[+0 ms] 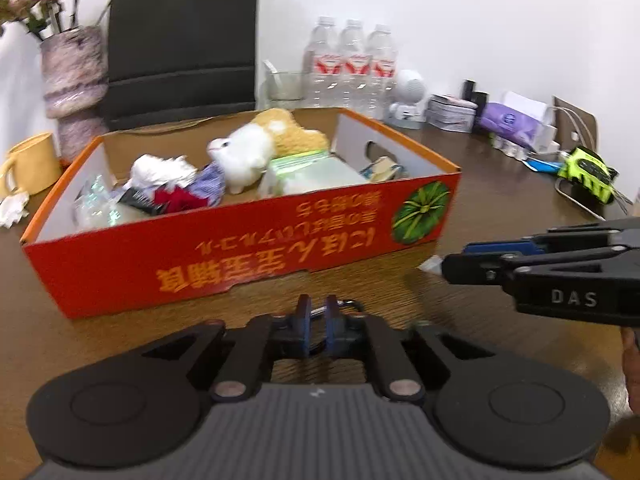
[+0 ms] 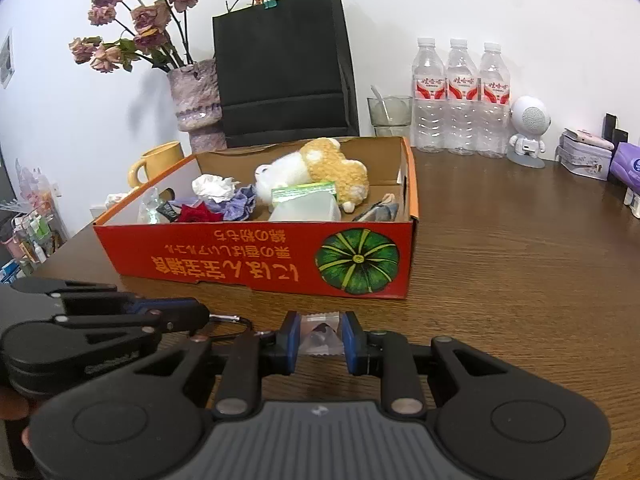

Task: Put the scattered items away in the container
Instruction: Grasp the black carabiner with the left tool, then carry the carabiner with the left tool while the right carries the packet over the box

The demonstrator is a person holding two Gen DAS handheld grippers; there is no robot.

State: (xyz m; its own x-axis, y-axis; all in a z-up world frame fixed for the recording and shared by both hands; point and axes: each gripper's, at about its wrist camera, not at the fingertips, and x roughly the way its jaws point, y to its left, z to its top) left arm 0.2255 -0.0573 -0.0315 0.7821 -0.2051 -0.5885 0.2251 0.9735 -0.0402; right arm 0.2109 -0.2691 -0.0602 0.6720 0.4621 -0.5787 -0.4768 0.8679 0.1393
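A red cardboard box (image 1: 240, 248) (image 2: 256, 256) stands on the brown table, holding plush toys (image 1: 244, 156), crumpled paper, cloth and packets. My left gripper (image 1: 318, 322) is shut on a thin metal carabiner (image 1: 352, 305), low over the table in front of the box; the carabiner also shows in the right wrist view (image 2: 228, 319). My right gripper (image 2: 322, 336) is shut on a small clear plastic packet (image 2: 322, 334), just in front of the box's near wall. The right gripper shows at the right of the left wrist view (image 1: 452, 266), the left gripper at the left of the right wrist view (image 2: 204, 316).
Behind the box stand a black paper bag (image 2: 280, 64), a vase of dried flowers (image 2: 198, 100), a yellow mug (image 2: 160, 160), a glass (image 2: 390, 114), three water bottles (image 2: 460, 96) and a white speaker figure (image 2: 528, 128). Tins, tissues and a green gadget (image 1: 588, 172) lie at the right.
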